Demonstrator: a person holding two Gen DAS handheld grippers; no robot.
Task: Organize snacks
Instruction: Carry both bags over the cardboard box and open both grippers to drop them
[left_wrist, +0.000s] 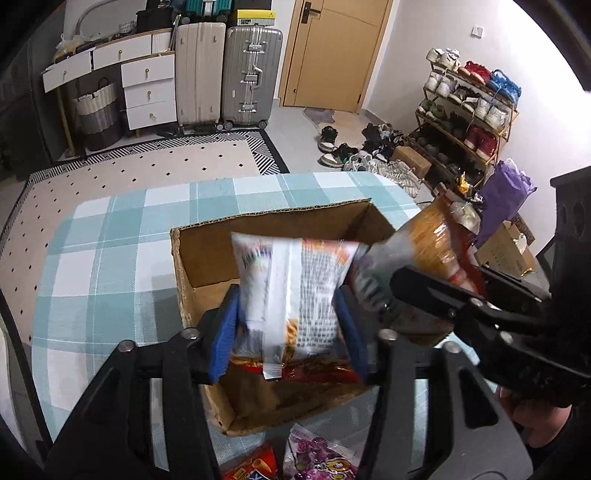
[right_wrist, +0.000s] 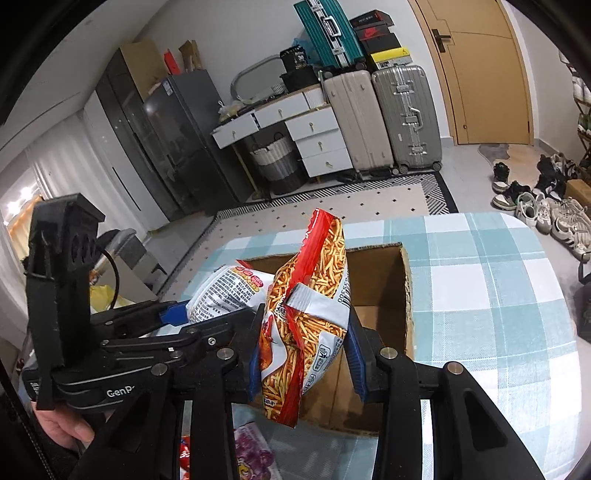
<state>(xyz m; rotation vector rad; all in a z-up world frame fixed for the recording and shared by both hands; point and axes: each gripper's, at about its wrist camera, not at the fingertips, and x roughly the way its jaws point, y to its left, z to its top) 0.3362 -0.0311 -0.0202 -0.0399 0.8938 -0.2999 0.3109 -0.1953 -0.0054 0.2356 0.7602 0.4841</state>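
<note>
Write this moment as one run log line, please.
left claw: around white snack bag | right claw: holds orange snack bag | both: over cardboard box | table: more snacks

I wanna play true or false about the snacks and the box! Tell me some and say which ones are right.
1. Each gripper has a snack bag between its fingers. True: the left gripper has a white bag, the right gripper an orange bag.
2. The box has a lid on. False: its top is open.
3. The box sits on a checked cloth. True.
4. The suitcases lie flat on the floor. False: they stand upright by the door.
5. More snack bags lie in front of the box. True.
6. The shoe rack is empty. False: it is full of shoes.
</note>
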